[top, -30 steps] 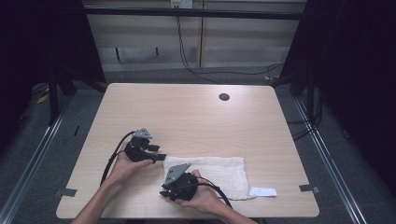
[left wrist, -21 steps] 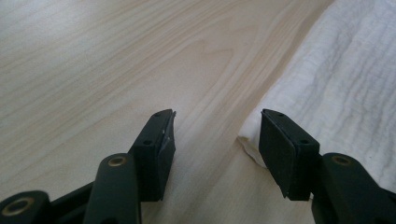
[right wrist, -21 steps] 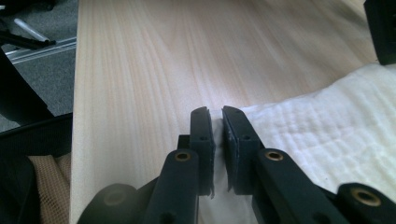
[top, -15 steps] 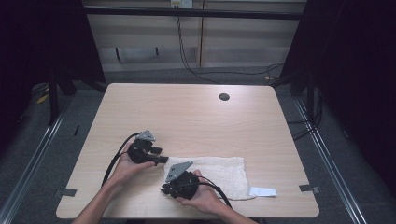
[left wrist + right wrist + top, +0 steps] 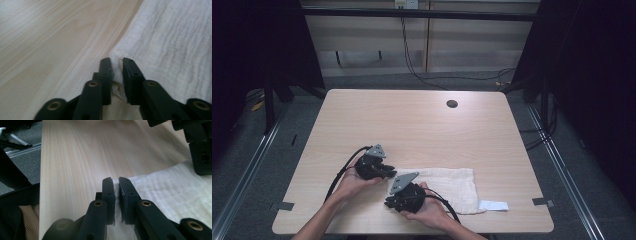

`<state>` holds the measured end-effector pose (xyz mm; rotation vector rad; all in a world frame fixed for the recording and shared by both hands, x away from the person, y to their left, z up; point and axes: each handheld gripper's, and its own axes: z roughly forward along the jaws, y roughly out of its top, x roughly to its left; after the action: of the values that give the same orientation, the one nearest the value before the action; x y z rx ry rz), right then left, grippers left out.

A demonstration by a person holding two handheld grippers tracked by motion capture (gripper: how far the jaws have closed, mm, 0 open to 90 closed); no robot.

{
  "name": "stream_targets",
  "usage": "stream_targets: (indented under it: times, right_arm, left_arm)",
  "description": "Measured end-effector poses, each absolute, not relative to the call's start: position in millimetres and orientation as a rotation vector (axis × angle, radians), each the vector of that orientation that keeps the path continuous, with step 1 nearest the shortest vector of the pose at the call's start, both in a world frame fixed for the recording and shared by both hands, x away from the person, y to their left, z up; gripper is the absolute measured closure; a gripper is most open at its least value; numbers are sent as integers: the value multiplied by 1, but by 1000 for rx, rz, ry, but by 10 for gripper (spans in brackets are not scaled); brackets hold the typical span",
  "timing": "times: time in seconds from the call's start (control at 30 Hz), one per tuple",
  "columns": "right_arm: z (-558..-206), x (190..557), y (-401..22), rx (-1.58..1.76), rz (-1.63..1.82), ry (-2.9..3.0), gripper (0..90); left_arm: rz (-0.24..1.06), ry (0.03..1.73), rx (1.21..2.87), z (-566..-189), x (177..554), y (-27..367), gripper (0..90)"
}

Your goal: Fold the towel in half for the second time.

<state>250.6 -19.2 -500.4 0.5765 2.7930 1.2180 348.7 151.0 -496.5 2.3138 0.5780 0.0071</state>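
A white cloth [image 5: 447, 186] lies flat near the table's front edge. My left gripper [image 5: 392, 173] sits at its far left corner. Its jaws have just been closing and now pinch that corner of the cloth [image 5: 175, 42], with a fold of fabric squeezed between the pads. My right gripper [image 5: 388, 201] is at the cloth's near left corner. Its jaws have also just closed, and they grip the edge of the cloth [image 5: 170, 190]. The left gripper's body [image 5: 200, 150] shows at the upper right of the right gripper view.
The cloth rests on a light wooden table [image 5: 412, 125] with a dark round hole [image 5: 452, 104] near its far edge. A small white tag [image 5: 493, 205] sticks out at the cloth's near right corner. Cables run across the floor beyond the table.
The left gripper has edged slightly toward the cloth's corner and its jaws have shut on it. The right hand has stayed in place.
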Motion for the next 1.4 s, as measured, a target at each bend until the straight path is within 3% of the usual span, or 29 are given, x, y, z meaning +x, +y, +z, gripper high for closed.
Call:
stream_targets:
  times: [0.3,1.4]
  right_arm:
    - [-500,254,-20,620,1238,2808,847]
    - [-454,261,-13,657,1460,2749,850]
  left_arm:
    - [-71,628,2212,-490,353,162,857]
    - [-85,696,2127,-462,358,184,857]
